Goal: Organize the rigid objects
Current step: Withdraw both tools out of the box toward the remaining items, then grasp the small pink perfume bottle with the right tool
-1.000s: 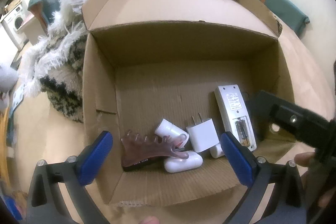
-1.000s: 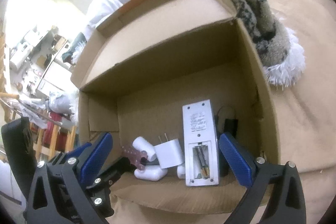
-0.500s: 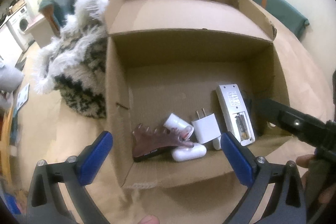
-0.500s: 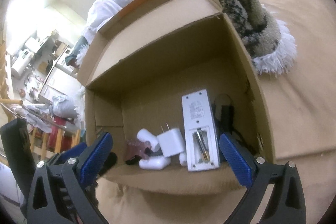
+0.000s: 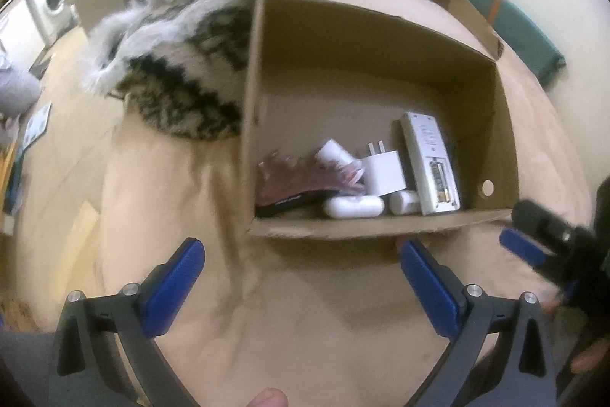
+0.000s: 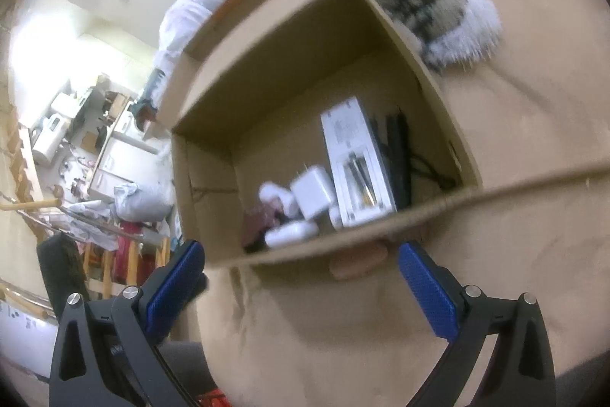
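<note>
Both grippers, left (image 5: pixel 301 277) and right (image 6: pixel 301 273), jaws spread and empty, face the brown cardboard box (image 5: pixel 381 229); its white remote control (image 5: pixel 429 161) lies lengthwise, nearer the right.

The left gripper (image 5: pixel 301 269) hangs wide apart and empty over tan bedding (image 5: pixel 305 323), short of the box (image 5: pixel 381 227). Inside lie a remote (image 5: pixel 431 163), charger (image 5: pixel 383 172), hair clip (image 5: pixel 301 174) and white case (image 5: pixel 352 206) — clustered near the front wall. The right gripper (image 5: pixel 549 239) shows at right — blurred.

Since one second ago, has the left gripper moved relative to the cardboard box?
Yes. The left gripper has pulled back out of the cardboard box: its fingers now sit in front of the box's near wall.
</note>
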### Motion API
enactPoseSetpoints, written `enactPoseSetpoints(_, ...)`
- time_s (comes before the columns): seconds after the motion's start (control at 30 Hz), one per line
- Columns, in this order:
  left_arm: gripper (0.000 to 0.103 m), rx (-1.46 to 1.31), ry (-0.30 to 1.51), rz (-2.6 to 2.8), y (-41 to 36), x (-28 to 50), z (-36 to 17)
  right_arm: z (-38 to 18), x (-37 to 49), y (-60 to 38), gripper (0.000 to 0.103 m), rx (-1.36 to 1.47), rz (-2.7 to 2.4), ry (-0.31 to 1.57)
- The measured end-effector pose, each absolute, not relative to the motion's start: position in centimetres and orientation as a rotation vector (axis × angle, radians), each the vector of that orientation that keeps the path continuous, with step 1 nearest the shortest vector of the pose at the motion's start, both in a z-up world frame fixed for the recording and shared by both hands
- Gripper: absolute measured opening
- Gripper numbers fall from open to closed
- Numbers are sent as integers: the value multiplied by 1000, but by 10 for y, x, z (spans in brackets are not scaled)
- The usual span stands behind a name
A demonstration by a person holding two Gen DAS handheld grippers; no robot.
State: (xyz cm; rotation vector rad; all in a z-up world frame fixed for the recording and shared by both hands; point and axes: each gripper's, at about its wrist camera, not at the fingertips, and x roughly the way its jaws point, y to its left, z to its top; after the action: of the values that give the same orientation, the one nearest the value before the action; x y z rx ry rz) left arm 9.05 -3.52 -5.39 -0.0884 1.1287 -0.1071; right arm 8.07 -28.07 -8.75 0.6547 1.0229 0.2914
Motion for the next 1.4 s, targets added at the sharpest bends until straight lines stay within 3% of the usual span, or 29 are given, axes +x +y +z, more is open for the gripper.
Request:
enactPoseSetpoints(0.37,102,-251,1236,82,22,73,-73,-112,79,-291,103,678,187,1118)
enactPoseSetpoints(0.7,102,-262,1250,41,8,76,-69,-147,108,-277,103,418,-18,1267)
enactPoseSetpoints(0.8,102,-252,1250,24,1,78,-68,-160,121,-267,90,377,-46,1278)
enactPoseSetpoints(1.0,102,-242,1259,18,-1,77,-69,-176,134,-241,85,199,-104,1238)
enactPoseSetpoints(1.03,102,-249,1264,19,0,78,-70,-176,133,-235,82,159,-95,1228)
enactPoseSetpoints(1.1,102,-257,1271,18,0,78,-70,-173,131,-225,57,116,-67,1208)
enactPoseSetpoints(1.23,102,-259,1268,3,-5,79,-68,-167,122,-214,40,78,-55,1181)
enactPoseSetpoints(1.27,102,-256,1265,1,-6,79,-68,-167,120,-215,31,101,-42,1187)
enactPoseSetpoints(1.3,102,-255,1263,-1,-6,79,-67,-165,118,-216,15,134,-19,1197)
enactPoseSetpoints(1.4,102,-257,1264,3,-5,79,-67,-153,110,-222,15,172,8,1207)
